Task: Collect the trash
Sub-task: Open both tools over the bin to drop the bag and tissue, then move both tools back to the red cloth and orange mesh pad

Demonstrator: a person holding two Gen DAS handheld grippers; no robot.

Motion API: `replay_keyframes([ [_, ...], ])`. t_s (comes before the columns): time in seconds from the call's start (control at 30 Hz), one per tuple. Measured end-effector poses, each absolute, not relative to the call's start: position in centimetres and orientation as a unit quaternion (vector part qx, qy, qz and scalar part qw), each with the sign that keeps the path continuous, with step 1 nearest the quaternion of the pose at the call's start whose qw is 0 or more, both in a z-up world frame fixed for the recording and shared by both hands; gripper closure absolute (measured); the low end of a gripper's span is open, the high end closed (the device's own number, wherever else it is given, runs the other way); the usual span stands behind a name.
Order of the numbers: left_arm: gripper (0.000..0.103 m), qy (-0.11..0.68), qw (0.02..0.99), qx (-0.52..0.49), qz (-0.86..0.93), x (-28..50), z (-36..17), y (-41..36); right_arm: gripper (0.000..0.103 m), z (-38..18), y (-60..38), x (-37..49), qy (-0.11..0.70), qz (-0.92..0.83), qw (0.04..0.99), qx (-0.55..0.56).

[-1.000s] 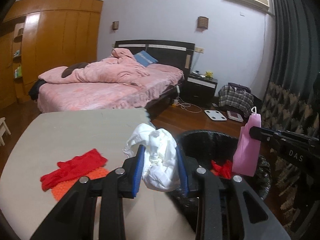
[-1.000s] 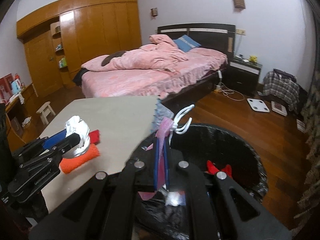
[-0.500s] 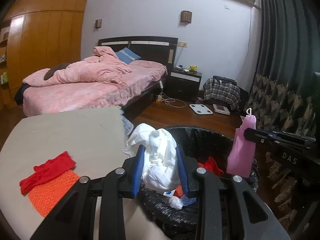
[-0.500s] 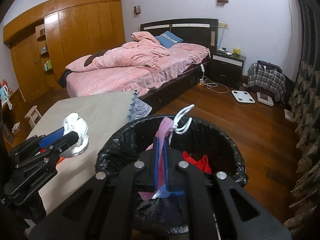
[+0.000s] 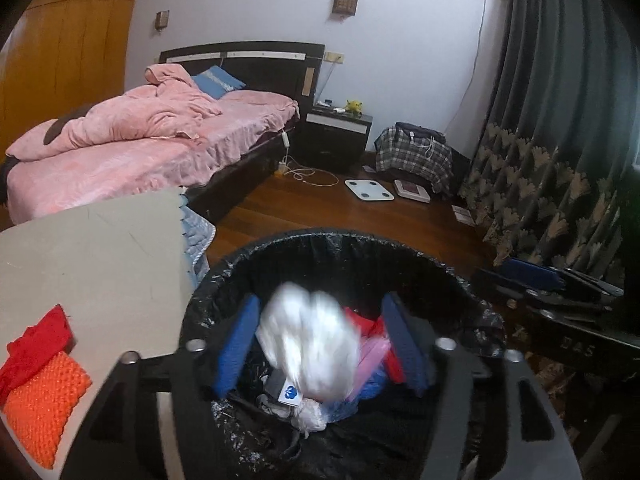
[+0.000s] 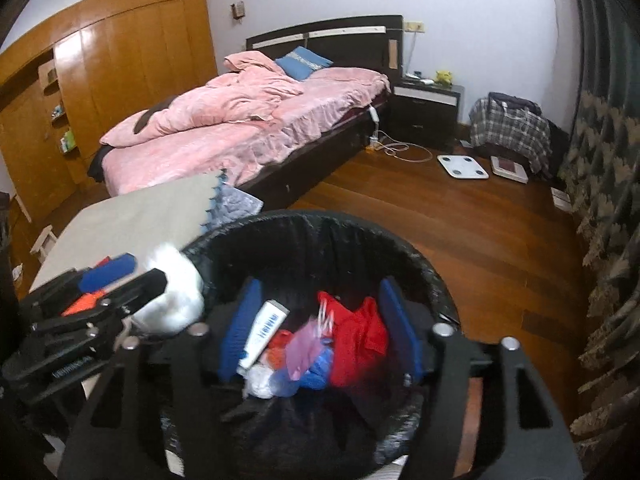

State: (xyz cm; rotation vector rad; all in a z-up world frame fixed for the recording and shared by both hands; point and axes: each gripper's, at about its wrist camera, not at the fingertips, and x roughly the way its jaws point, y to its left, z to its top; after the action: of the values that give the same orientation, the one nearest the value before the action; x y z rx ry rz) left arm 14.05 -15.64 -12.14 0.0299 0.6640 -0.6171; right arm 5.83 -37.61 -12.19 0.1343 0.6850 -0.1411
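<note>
Both claws had swung off the counter [image 5: 100, 248] and over the black-lined trash bin [image 5: 340, 248] since a second earlier, and each was letting go of its load. Seen from the left wrist, the left claw [image 5: 320, 344] was opening, its blue pads clear on either side of a blurred white crumpled bag [image 5: 308, 344] that hung between them above the bin's mouth. From the right wrist, the right claw [image 6: 320, 328] was also opening with nothing pressed between its pads; the pink bag [image 6: 304, 348] it had carried lay among the rubbish in the bin, beside a red cloth [image 6: 360, 340] at 3 o'clock of it and a white tube [image 6: 262, 332] at 9 o'clock. A blue wrapper [image 6: 316, 372] sat just below the pink bag.

At 9 o'clock in the left wrist view, a red rag [image 5: 36, 344] and an orange knitted cloth [image 5: 40, 400] remained on the counter, touching each other. A bed with pink bedding [image 6: 240, 128] stood at 12 o'clock beyond the bin, and a white scale [image 6: 462, 166] lay on the wooden floor [image 6: 480, 240] toward 1 o'clock.
</note>
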Motion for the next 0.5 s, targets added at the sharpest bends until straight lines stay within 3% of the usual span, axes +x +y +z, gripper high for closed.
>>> replay_keyframes([
  [0.07,0.029,0.319,0.902,0.019,-0.290,14.2,-12.3,-15.5,0.015,-12.5,-38.2,5.5,0.332,-0.077,0.937,0.072],
  [0.13,0.018,0.308,0.912,0.026,-0.269,13.9,-12.2,-14.9,0.010,-12.8,-38.5,5.1,0.325,-0.084,0.938,0.086],
  [0.3,0.011,0.286,0.929,0.026,-0.234,13.6,-11.6,-12.2,0.005,-12.4,-36.9,4.0,0.276,-0.126,0.948,0.094],
  [0.5,0.010,0.262,0.947,0.022,-0.184,12.6,-10.6,-6.7,0.005,-11.6,-32.9,4.6,0.243,-0.107,0.963,0.053],
])
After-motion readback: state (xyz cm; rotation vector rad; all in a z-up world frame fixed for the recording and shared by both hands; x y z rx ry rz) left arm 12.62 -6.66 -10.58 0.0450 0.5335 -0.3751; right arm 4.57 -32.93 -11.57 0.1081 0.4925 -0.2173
